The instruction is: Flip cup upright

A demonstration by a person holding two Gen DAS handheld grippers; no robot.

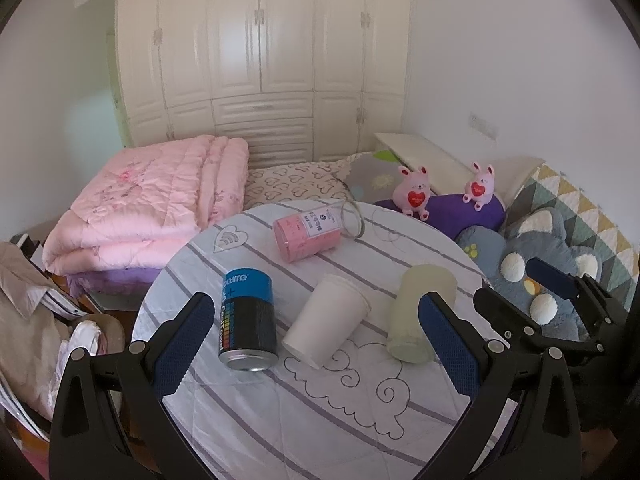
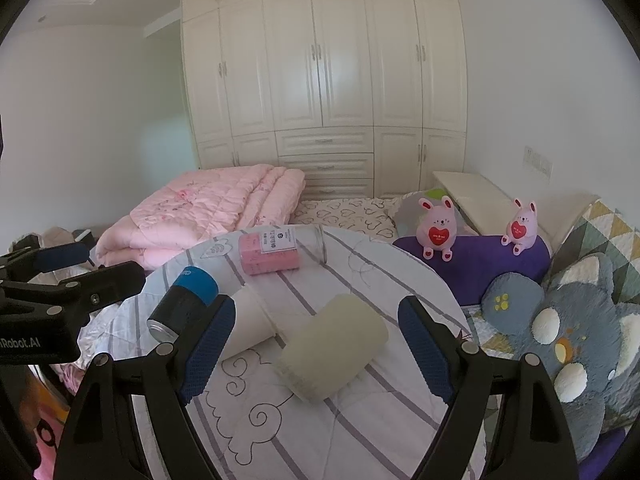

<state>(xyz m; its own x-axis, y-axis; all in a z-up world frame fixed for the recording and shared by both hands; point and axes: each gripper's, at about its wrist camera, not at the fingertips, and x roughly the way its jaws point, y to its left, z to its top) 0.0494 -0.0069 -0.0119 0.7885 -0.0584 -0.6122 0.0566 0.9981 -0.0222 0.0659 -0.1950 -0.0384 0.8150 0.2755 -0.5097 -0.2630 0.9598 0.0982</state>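
Observation:
A white paper cup (image 1: 326, 320) lies on its side on the round striped table (image 1: 320, 420), base toward me. It also shows in the right wrist view (image 2: 250, 326). A pale frosted cup (image 1: 420, 312) lies on its side to its right, seen again in the right wrist view (image 2: 334, 350). A blue-black can (image 1: 249, 318) lies left of the paper cup. A pink glass jar (image 1: 314, 232) lies further back. My left gripper (image 1: 316, 332) is open, above the table's near side, apart from the cups. My right gripper (image 2: 316, 344) is open around the frosted cup's near end without touching it.
The right gripper's body (image 1: 560, 312) is at the table's right edge; the left gripper's body (image 2: 60, 292) is at the left. A folded pink quilt (image 1: 152, 208) lies on the bed behind. Two pink plush rabbits (image 1: 416, 194), a purple cushion (image 1: 464, 212) and a grey cushion (image 1: 540, 280) lie to the right.

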